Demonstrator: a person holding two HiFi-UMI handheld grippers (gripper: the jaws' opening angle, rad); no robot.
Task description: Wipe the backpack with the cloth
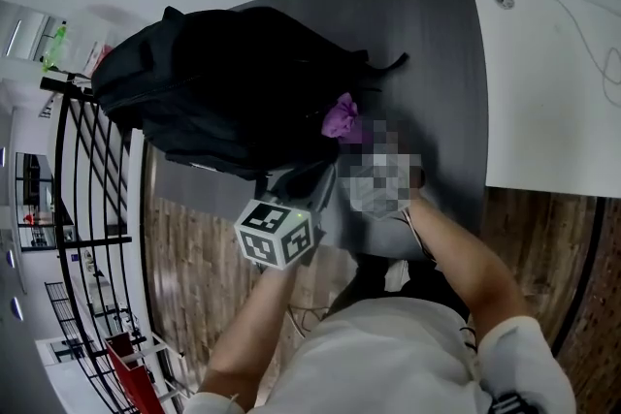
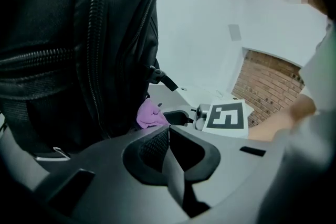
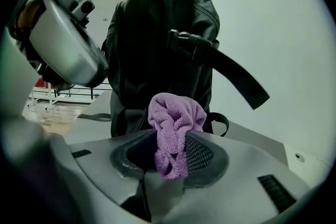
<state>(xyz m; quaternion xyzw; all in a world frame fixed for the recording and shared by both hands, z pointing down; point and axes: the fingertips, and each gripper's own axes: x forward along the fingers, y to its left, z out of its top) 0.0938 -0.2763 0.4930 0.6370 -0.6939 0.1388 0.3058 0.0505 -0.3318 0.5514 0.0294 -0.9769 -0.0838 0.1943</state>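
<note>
A black backpack stands upright on the dark grey table. My right gripper is shut on a bunched purple cloth, which sits against the lower front of the backpack. In the head view the cloth shows at the bag's right side, and a mosaic patch hides most of the right gripper. My left gripper is shut with nothing in it. It hovers just beside the backpack, close to the cloth, with its marker cube over the table's near edge.
A white tabletop adjoins the grey table on the right. A black metal railing runs along the left, above a wooden floor. A backpack strap with a buckle hangs out to the right.
</note>
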